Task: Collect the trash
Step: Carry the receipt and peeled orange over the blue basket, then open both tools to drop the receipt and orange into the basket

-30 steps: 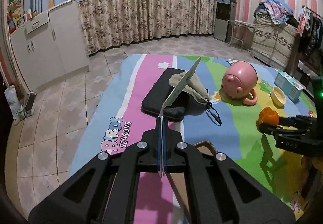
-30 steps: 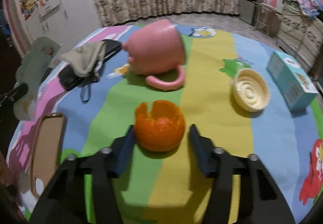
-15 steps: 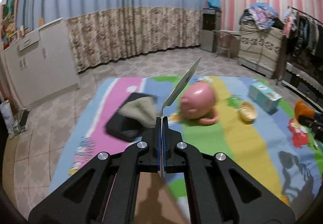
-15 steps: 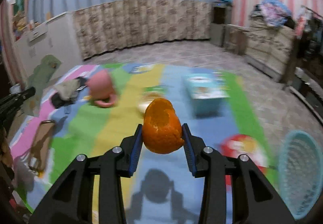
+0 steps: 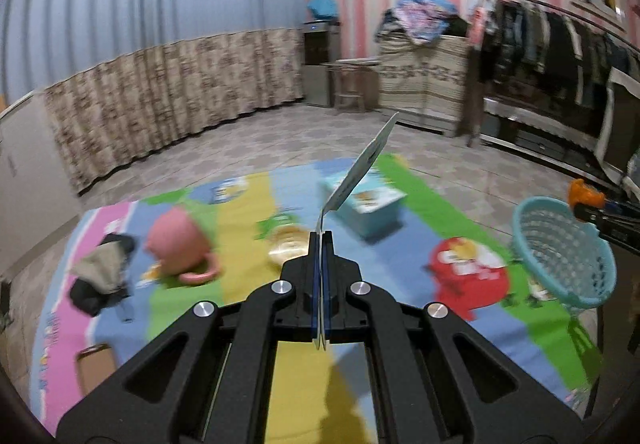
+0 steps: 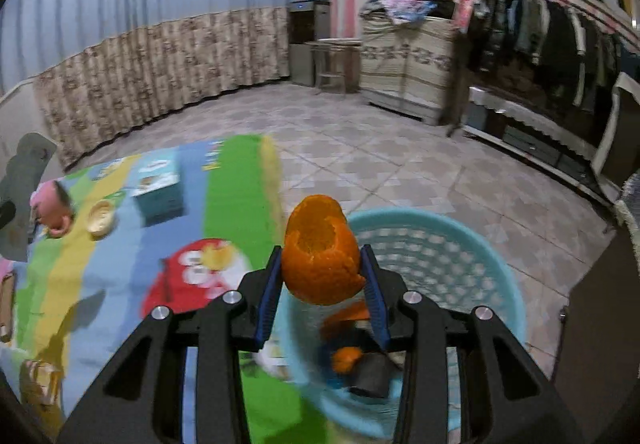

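My right gripper (image 6: 322,276) is shut on a hollow orange peel (image 6: 320,250) and holds it over the near rim of a light blue mesh basket (image 6: 460,244). Orange scraps and dark items (image 6: 352,356) lie in the basket's bottom. My left gripper (image 5: 321,264) is shut on a thin flat card (image 5: 360,168) that sticks up and to the right, above the colourful play mat (image 5: 248,284). In the left wrist view the basket (image 5: 560,248) stands at the mat's right end, with the right gripper and peel (image 5: 584,196) at its far rim.
On the mat lie a tipped pink cup (image 5: 176,248), a cream lid (image 5: 286,248), a teal box (image 5: 368,208), a dark pouch with cloth (image 5: 100,276) and a brown flat piece (image 5: 96,368). Tiled floor, curtains, cabinets and a clothes rack surround it.
Both grippers have swung right along the mat. The right gripper lifted the orange peel off the mat and carried it to the basket. The left still holds the card.
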Demonstrator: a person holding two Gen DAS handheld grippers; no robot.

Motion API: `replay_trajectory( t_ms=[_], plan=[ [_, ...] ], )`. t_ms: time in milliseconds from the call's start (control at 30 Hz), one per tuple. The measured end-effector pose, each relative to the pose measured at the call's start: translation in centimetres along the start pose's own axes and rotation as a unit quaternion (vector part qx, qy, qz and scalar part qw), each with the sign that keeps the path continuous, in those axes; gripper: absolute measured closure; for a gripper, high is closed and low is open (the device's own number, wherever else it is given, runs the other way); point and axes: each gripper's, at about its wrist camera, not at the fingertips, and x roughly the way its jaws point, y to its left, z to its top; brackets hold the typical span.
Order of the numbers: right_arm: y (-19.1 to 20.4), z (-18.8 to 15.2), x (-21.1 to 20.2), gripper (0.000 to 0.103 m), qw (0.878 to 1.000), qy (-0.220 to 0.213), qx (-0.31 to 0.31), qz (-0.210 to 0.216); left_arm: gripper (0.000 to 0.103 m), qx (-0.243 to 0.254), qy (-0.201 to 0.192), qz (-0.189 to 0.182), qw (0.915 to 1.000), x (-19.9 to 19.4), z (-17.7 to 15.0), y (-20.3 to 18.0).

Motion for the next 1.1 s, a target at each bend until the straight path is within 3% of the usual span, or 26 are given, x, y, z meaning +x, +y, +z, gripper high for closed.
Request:
replay_trajectory(
  t_ms=[300, 667, 1100],
  plan=[
    [-6.6, -0.5, 1.0, 0.064, 0.999, 0.005, 0.032, -0.039, 0.103, 0.028, 0.006, -0.079, 0.9965, 3.2, 1.0, -11.1],
    [-10.5, -0.7, 1.8, 0.064, 0.995, 0.007, 0.082, -0.053, 0.103, 0.07, 0.024, -0.141, 0.9873, 6.4, 0.8, -21.6],
    [-12.5, -1.0, 3.3, 0.065, 0.992, 0.02, 0.115, -0.046, 0.103, 0.091, 0.038, -0.172, 0.9802, 8.9, 0.6, -27.1]
  ],
)
